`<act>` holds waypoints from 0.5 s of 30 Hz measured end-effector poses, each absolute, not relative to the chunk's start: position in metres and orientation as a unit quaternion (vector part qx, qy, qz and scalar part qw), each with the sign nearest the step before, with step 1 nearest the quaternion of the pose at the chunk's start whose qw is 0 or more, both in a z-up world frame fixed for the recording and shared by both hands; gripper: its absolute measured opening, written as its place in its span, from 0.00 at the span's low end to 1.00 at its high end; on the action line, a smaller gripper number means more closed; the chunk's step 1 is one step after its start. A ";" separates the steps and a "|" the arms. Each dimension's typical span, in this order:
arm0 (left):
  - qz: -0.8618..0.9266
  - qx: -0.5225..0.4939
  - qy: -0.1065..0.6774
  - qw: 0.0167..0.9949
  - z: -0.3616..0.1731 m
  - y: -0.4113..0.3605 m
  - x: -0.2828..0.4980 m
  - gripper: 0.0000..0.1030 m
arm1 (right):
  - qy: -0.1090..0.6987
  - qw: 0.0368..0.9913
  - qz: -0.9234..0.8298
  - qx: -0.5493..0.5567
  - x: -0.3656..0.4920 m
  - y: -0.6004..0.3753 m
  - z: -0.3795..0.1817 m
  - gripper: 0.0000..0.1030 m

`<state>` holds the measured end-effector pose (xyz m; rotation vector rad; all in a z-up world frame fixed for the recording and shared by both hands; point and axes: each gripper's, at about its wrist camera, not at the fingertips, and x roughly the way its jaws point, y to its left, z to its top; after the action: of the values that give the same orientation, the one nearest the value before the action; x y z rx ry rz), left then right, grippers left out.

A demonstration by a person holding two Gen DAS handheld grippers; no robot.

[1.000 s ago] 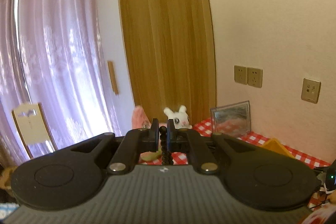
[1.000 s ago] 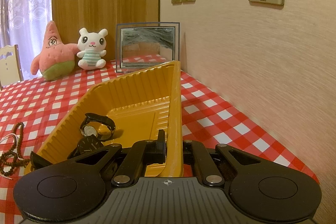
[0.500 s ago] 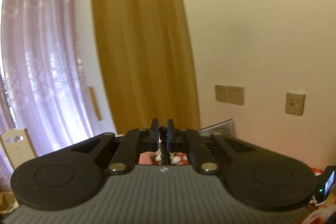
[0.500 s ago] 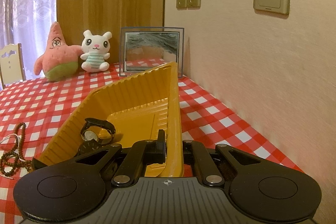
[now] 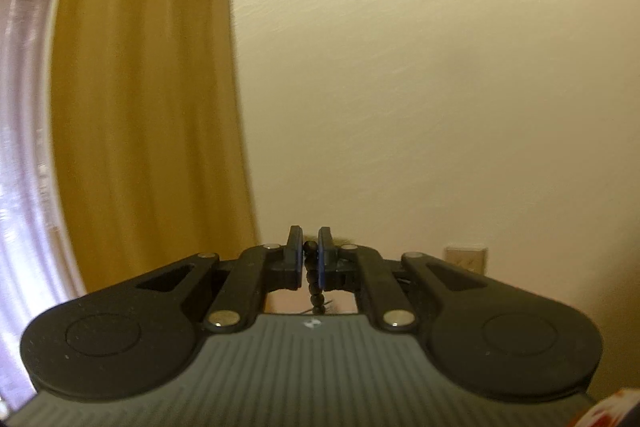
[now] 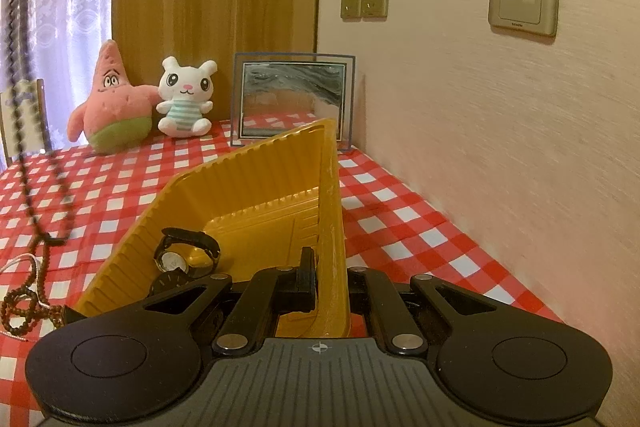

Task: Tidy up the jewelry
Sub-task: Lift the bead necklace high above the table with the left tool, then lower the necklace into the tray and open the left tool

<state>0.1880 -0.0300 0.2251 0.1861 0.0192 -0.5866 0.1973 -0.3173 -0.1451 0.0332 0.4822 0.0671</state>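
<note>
A table with a red and white checked cloth (image 6: 400, 223) stands against a cream wall (image 6: 500, 127). On it sits a large yellow tray (image 6: 256, 211), with two wristwatches (image 6: 186, 259) lying at its near left end.

The right gripper (image 6: 330, 275) clamps the tray's right rim, jaws nearly closed with only the thin wall between them, steadying it.

The left gripper (image 5: 309, 259) is raised high and tilted up at the wall, so the table is out of its view. Its jaws are almost closed, pinching a string of dark beads (image 5: 314, 287) that hangs down between them. In the right view this bead necklace (image 6: 24, 131) dangles at the far left, its lower end coiled on the cloth just left of the tray.

To do this step well, the necklace probably needs lifting until its tail clears the rim, then moving slowly over the tray to limit swinging, then lowering so the beads pool inside before release.
</note>
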 end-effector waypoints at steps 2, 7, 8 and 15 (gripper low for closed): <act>-0.307 0.081 0.015 0.948 0.220 -0.040 0.196 0.06 | 0.238 0.970 0.033 0.019 0.197 -0.318 -0.145 0.05; -0.351 0.049 0.085 0.931 0.178 -0.067 0.221 0.06 | 0.240 0.970 0.029 0.023 0.195 -0.318 -0.146 0.05; -0.355 0.047 0.102 0.928 0.166 -0.073 0.226 0.06 | 0.241 0.970 0.028 0.023 0.194 -0.318 -0.146 0.05; -0.369 0.034 0.242 0.897 0.065 -0.110 0.260 0.06 | 0.242 0.970 0.026 0.025 0.190 -0.317 -0.145 0.05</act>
<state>0.2603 -0.1103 0.0645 0.0706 0.5015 -0.7654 0.1904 -0.3170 -0.1454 0.0509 0.4893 0.0521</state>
